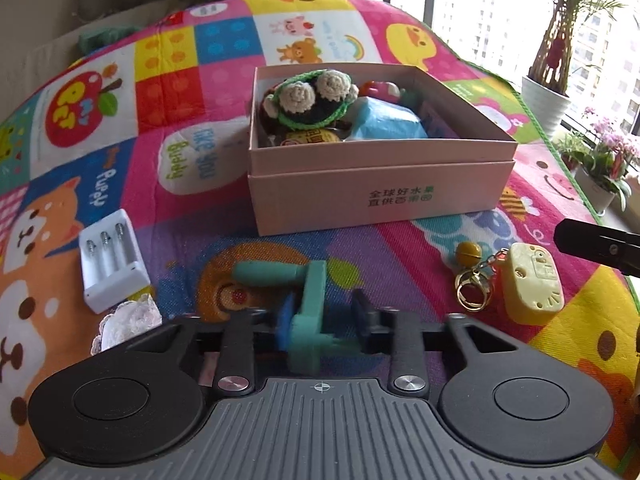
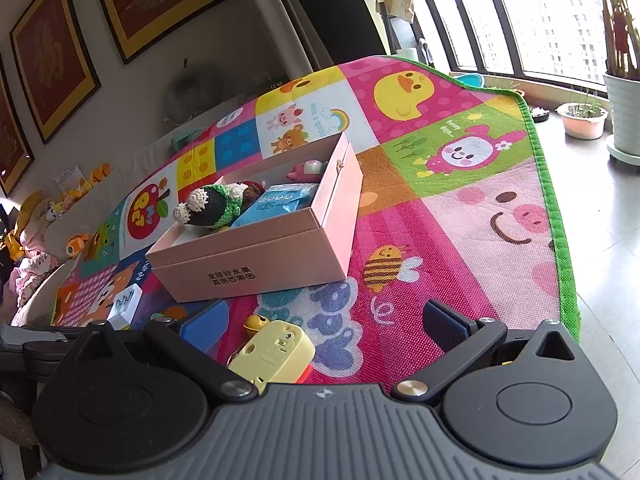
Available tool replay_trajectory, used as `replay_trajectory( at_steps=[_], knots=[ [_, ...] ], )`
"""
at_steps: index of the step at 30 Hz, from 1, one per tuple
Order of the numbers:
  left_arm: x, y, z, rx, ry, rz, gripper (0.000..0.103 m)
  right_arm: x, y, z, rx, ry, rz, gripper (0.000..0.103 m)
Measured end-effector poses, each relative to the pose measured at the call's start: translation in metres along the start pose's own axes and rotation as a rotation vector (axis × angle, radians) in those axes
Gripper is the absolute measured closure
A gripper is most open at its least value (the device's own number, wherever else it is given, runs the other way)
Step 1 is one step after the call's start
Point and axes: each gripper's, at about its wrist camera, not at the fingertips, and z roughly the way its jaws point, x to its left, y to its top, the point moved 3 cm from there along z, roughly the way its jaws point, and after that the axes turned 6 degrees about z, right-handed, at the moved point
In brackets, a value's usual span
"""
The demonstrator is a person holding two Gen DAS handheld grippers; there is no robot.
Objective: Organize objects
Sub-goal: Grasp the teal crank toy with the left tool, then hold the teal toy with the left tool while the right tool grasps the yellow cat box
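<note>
- Left wrist view looks low and forward past its fingers (image 1: pixel 362 314), close to the play mat (image 1: pixel 180 224).
- Right wrist view sits slightly higher, facing forward-left.
- Both share the pink box (image 1: pixel 376 184) (image 2: pixel 256 256) ahead of the fingers.

Left gripper (image 1: pixel 322 316): grey ribbed housing bearing a small crosshair mark on its front edge behind the fingers, two black round discs either side, black linkage arms with silver pivot screws, and blue pads on the fingers' (image 1: pixel 285 320) inner faces. Right gripper (image 2: pixel 322 330): identical construction, with grey ribbed body, black discs, silver screws, blue-faced black fingers (image 2: pixel 444 326).
</note>
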Motion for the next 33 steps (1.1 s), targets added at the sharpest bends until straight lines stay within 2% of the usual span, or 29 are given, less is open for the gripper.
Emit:
replay_trajectory(
  at_steps=[3, 6, 8, 11, 13, 16, 19, 22, 23, 24, 27, 29, 33],
  knots=[
    [-0.006, -0.008, -0.008, -0.005, -0.054, -0.024, 0.083, 0.001, 0.0, 0.0, 0.006, -0.002, -0.003, 0.0],
    [-0.021, -0.021, -0.023, -0.012, -0.123, 0.012, 0.083, 0.005, 0.0, -0.004, 0.017, -0.001, -0.053, 0.0],
    [-0.031, -0.032, -0.033, -0.021, -0.155, 0.031, 0.083, 0.014, -0.002, -0.01, 0.033, 0.005, -0.16, 0.0],
    [-0.035, -0.043, -0.042, -0.036, -0.156, 0.027, 0.083, 0.028, -0.014, -0.016, 0.082, 0.022, -0.336, 0.001],
    [-0.033, -0.046, -0.043, -0.041, -0.152, -0.003, 0.083, 0.036, -0.021, -0.015, 0.119, 0.044, -0.39, 0.013],
    [-0.029, -0.049, -0.045, -0.049, -0.15, -0.037, 0.083, 0.045, -0.026, -0.004, 0.159, 0.035, -0.402, 0.03],
    [-0.027, -0.051, -0.048, -0.054, -0.15, -0.042, 0.083, 0.051, -0.028, 0.005, 0.188, 0.033, -0.383, 0.032],
    [-0.024, -0.055, -0.049, -0.061, -0.16, -0.055, 0.083, 0.064, -0.034, -0.002, 0.244, 0.154, -0.381, 0.033],
    [-0.023, -0.055, -0.05, -0.064, -0.164, -0.06, 0.083, 0.07, -0.034, -0.007, 0.238, 0.18, -0.391, 0.033],
    [-0.023, -0.056, -0.05, -0.068, -0.166, -0.064, 0.083, 0.073, -0.033, -0.011, 0.212, 0.175, -0.411, 0.033],
    [-0.023, -0.056, -0.049, -0.072, -0.166, -0.069, 0.083, 0.077, -0.03, -0.011, 0.131, 0.081, -0.503, 0.033],
    [-0.023, -0.057, -0.049, -0.074, -0.167, -0.07, 0.083, 0.074, -0.029, -0.001, 0.133, 0.042, -0.54, 0.033],
    [-0.023, -0.056, -0.049, -0.074, -0.163, -0.075, 0.083, 0.065, -0.022, 0.021, 0.186, 0.025, -0.524, 0.033]
  ],
)
